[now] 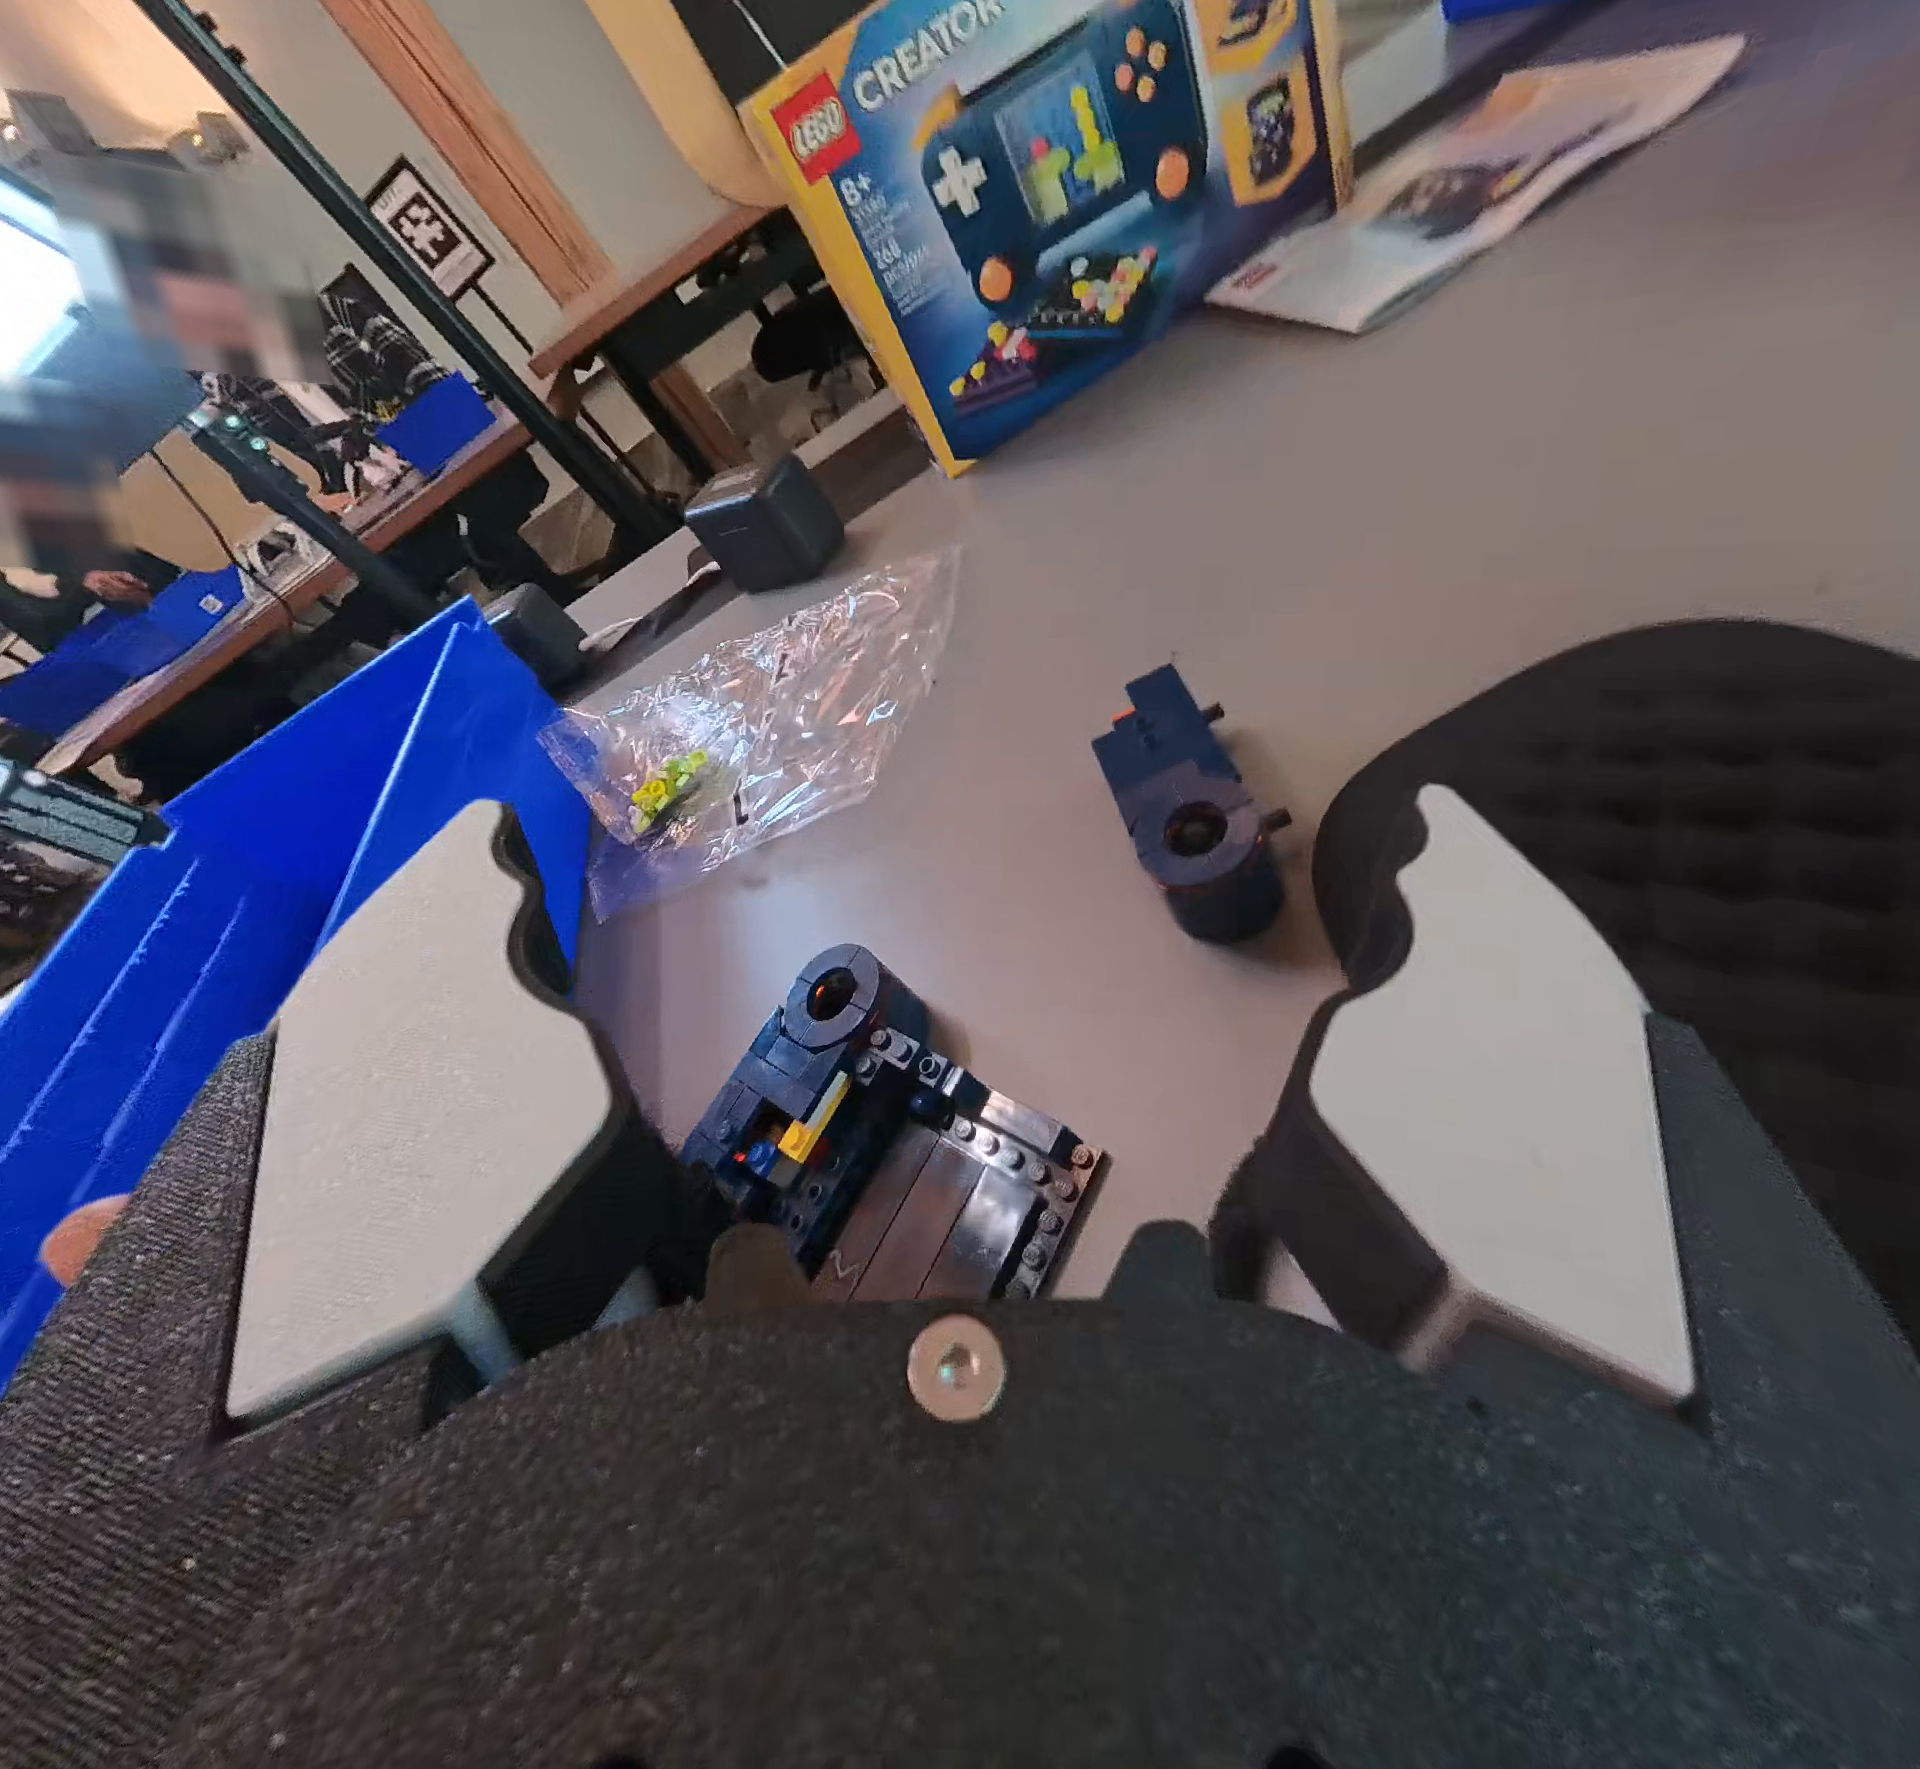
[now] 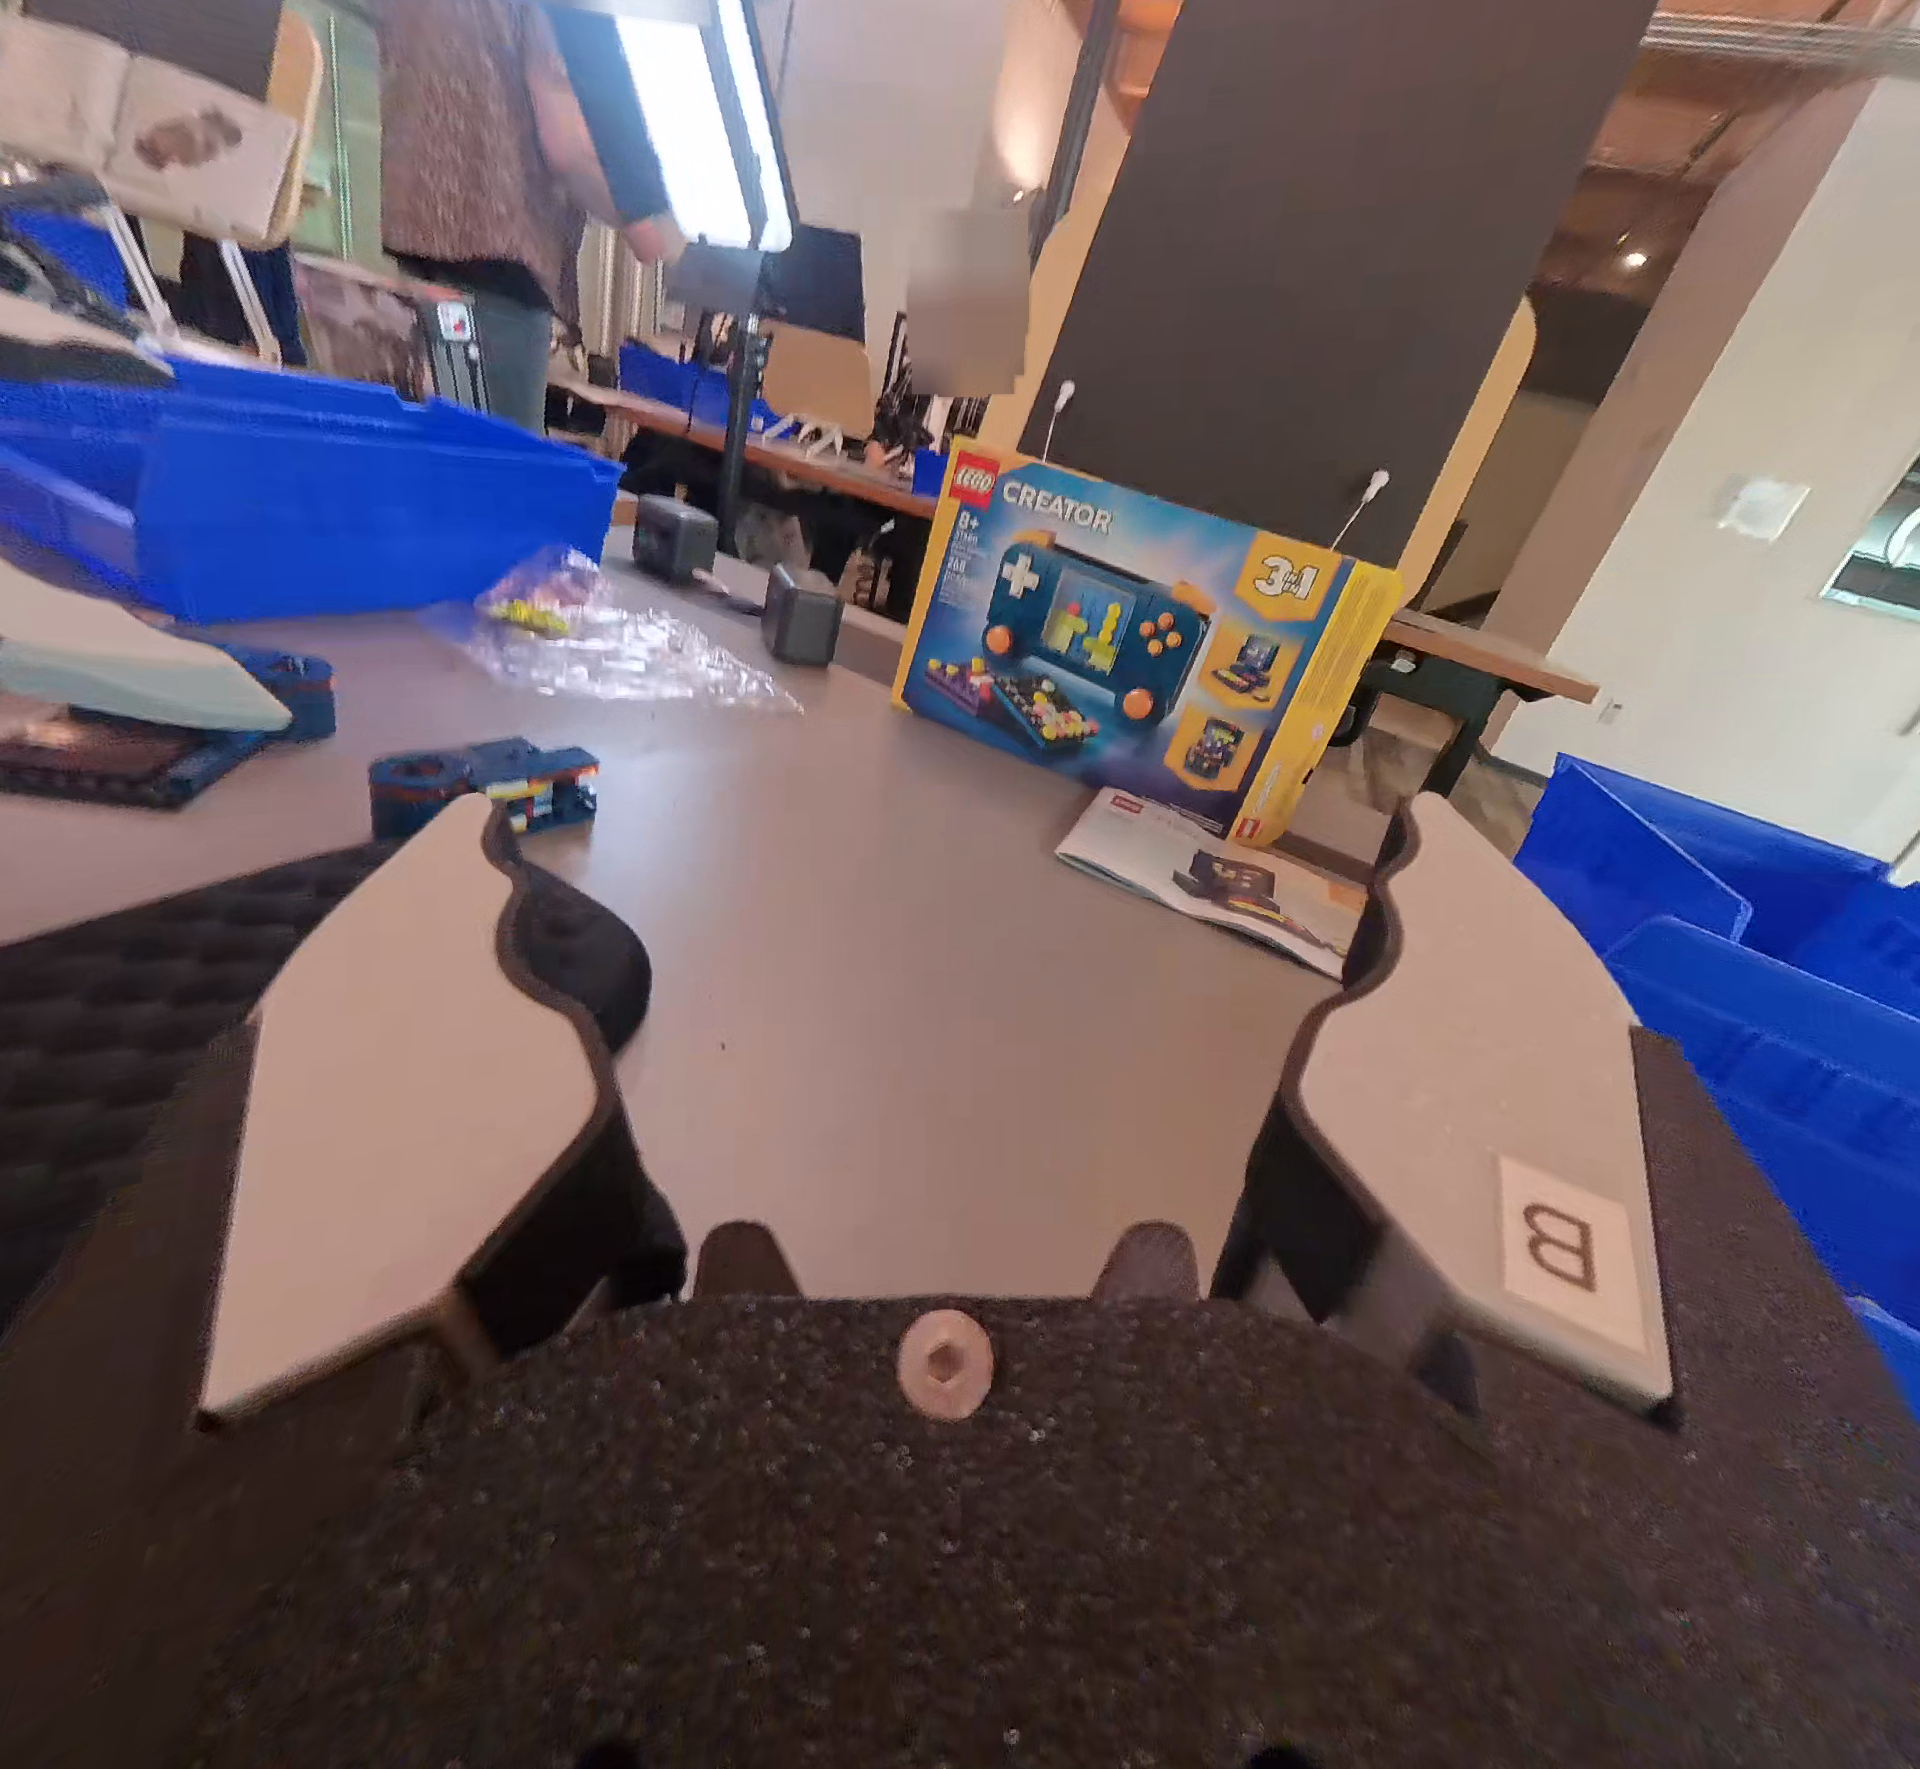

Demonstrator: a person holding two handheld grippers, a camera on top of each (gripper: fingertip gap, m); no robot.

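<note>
Worktop: grey, carrying brick parts, a bag, a box and a booklet.
Left claw: jaws spread wide, gripping nothing; it hangs just above the larger build, apart from it.
Larger build: dark blue bricks with a round collar on top, joined to a glossy black plate; it lies between the left claw's fingers in the left wrist view, close to the camera.
Smaller build: dark blue block with a round socket and small pegs, on the worktop beyond the larger build, near the right finger but not touching it.
Right claw: jaws also wide apart and empty, over bare worktop; the smaller build sits just past its left finger.
Bag: clear plastic, crumpled, a few yellow-green pieces inside; beside the bin.
Bin: blue, at the left edge, touching the bag's corner as far as can be seen.
Box: printed toy carton, upright at the far side.
Booklet: open, flat, just in front of the box.
Grip judgement: the larger build looks safest pinched across its thick brick end, since the glossy plate seems slippery and thin.
</note>
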